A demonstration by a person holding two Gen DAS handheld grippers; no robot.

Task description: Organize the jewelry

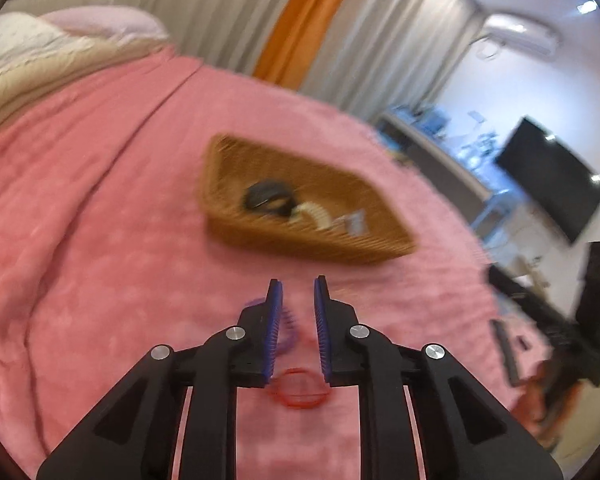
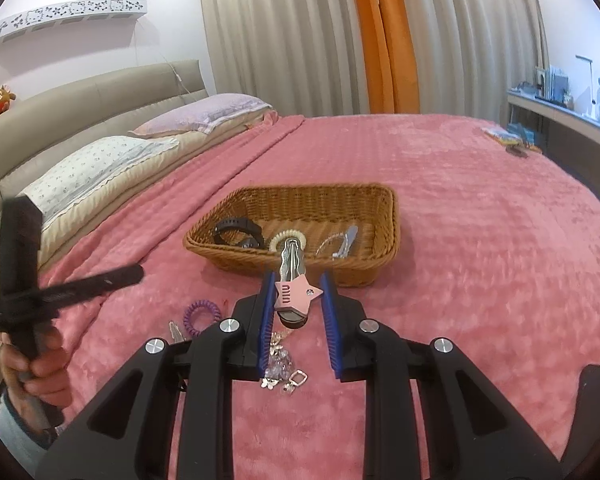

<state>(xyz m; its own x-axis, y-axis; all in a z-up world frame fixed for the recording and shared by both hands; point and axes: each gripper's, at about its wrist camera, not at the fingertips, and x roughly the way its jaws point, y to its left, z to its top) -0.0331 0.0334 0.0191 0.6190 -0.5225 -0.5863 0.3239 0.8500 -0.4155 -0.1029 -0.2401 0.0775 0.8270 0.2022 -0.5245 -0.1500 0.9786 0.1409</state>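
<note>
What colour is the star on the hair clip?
Pink star, clearest in the right wrist view.

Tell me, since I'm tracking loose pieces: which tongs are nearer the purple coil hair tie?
Left. The left tongs hang right over the purple hair tie, empty. The right tongs, gripping a pink star hair clip, sit off to its right.

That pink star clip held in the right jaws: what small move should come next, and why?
Probably carry the star clip a little forward over the basket and let go. The right gripper holds it just short of the near rim, and a watch, a cream coil tie and another clip already lie inside.
</note>
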